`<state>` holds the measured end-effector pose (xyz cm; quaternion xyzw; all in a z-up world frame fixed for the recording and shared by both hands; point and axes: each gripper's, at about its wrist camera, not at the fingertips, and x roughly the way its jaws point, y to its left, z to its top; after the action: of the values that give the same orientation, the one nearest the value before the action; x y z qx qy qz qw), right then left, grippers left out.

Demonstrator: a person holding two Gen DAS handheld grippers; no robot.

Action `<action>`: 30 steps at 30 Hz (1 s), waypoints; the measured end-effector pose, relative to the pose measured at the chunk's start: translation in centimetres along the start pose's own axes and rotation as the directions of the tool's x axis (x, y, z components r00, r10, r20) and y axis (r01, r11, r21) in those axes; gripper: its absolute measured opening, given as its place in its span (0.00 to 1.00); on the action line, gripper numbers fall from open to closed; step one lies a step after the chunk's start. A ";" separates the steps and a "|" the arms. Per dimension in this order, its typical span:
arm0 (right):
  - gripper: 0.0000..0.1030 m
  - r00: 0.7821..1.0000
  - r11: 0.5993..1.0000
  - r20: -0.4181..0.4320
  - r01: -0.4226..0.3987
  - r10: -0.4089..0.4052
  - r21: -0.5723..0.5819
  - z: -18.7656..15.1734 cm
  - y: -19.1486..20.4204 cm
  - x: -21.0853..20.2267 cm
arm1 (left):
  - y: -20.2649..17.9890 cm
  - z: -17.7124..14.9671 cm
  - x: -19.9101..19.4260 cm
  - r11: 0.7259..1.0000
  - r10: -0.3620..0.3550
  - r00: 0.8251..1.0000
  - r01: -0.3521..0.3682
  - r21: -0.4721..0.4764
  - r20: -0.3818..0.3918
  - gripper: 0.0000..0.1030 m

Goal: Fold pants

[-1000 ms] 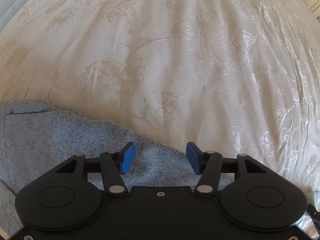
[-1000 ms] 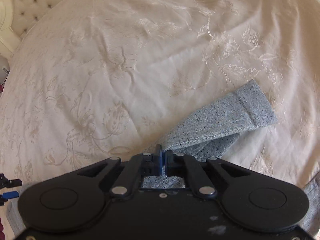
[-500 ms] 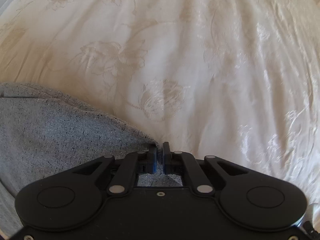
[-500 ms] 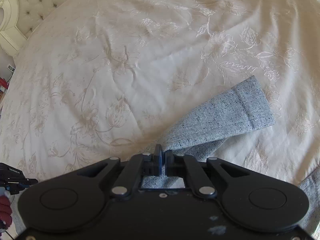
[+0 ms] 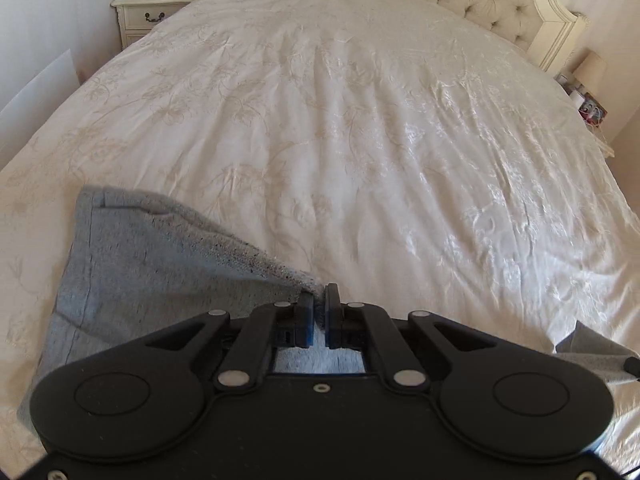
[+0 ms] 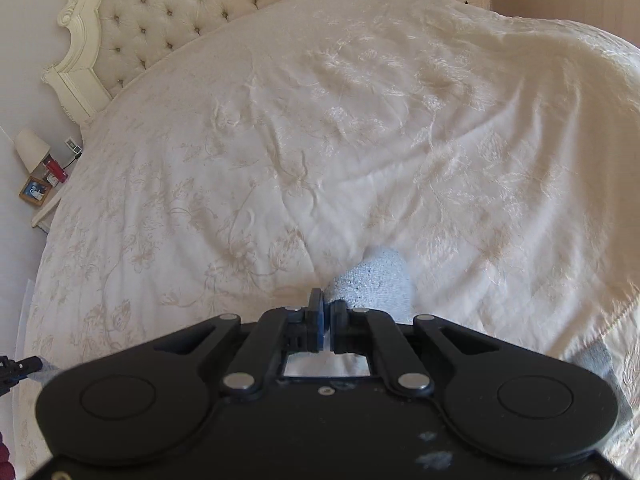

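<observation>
Two grips are made and little else — the left claw (image 5: 319,309) is clamped on an edge of the grey sweatpants (image 5: 152,264), the right claw (image 6: 327,317) on another bunched part. Lifted cloth trails left of the left claw over the bedspread (image 5: 360,128). No fold is visible yet; judging by this, nearly all folding remains.

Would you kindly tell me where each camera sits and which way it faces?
Left wrist: sits behind the left tool, angled down over the bed toward the headboard; tool shut on the grey pants.
Right wrist: sits behind the right tool, same downward slant; tool shut on the pants.
Shared: bed, headboard, pants.
</observation>
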<state>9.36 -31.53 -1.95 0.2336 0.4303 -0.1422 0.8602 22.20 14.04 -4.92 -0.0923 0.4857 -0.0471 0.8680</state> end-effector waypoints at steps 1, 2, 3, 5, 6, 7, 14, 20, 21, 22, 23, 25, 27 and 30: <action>0.04 1.000 1.000 -0.005 0.014 -0.014 0.001 -0.9 -0.4 -0.6 | -0.1 -1.5 -0.4 1.000 0.001 1.000 -0.001 0.015 -0.013 0.06; 0.04 0.999 0.999 -0.015 0.032 -0.032 0.003 -1.9 -0.9 -1.2 | -0.2 -3.1 -0.7 0.999 0.004 1.000 -0.003 0.032 -0.029 0.06; 0.04 0.998 0.998 -0.035 0.055 -0.055 0.007 -3.3 -1.5 -1.7 | -0.2 -4.8 -0.7 0.999 0.014 0.999 -0.011 0.046 -0.050 0.06; 0.04 0.993 0.996 -0.073 0.089 -0.088 0.020 -5.5 -2.8 -2.0 | 0.1 -7.8 -0.3 0.998 0.031 0.993 -0.025 0.054 -0.111 0.06; 0.04 0.990 0.994 -0.095 0.111 -0.108 0.024 -6.8 -3.4 -1.8 | 0.5 -9.2 0.2 0.999 0.038 0.988 -0.033 0.036 -0.149 0.06; 0.04 0.986 0.991 -0.109 0.128 -0.125 0.023 -8.0 -3.9 -1.7 | 0.9 -10.5 0.7 0.999 0.040 0.982 -0.037 0.018 -0.183 0.06; 0.04 0.963 0.979 -0.181 0.204 -0.200 0.002 -12.8 -5.1 0.4 | 2.0 -15.1 4.0 0.998 0.061 0.953 -0.066 -0.007 -0.298 0.05; 0.04 0.971 0.979 -0.125 0.206 -0.204 0.003 -12.0 -4.1 -0.8 | 1.5 -14.5 3.6 0.999 0.042 0.964 -0.039 0.017 -0.264 0.05; 0.04 0.973 0.979 -0.109 0.205 -0.203 0.000 -11.9 -3.9 -1.5 | 1.5 -14.6 3.3 0.999 0.037 0.966 -0.031 0.028 -0.256 0.05; 0.04 0.974 0.979 -0.096 0.204 -0.203 -0.001 -12.0 -3.8 -2.2 | 1.3 -14.6 3.1 0.999 0.036 0.967 -0.027 0.037 -0.253 0.05; 0.04 0.975 0.979 -0.088 0.204 -0.204 0.001 -12.2 -3.7 -2.8 | 1.2 -14.7 2.8 0.999 0.036 0.967 -0.026 0.044 -0.251 0.05; 0.04 0.975 0.979 -0.096 0.205 -0.203 0.013 -13.2 -3.8 -3.5 | 1.3 -15.0 2.5 0.998 0.036 0.967 -0.024 0.051 -0.253 0.05; 0.04 0.969 0.976 -0.129 0.215 -0.211 0.024 -14.8 -4.3 -3.3 | 1.4 -15.7 2.4 0.997 0.045 0.965 -0.028 0.069 -0.260 0.05; 0.04 0.949 0.966 -0.209 0.253 -0.238 0.047 -17.2 -5.5 -1.7 | 1.7 -16.9 2.8 0.995 0.078 0.958 -0.057 0.084 -0.277 0.05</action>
<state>-5.71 -27.07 -11.03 0.2230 0.5354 -0.2394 0.7787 9.22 13.29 -16.23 -0.0352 0.6045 -0.0484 0.7944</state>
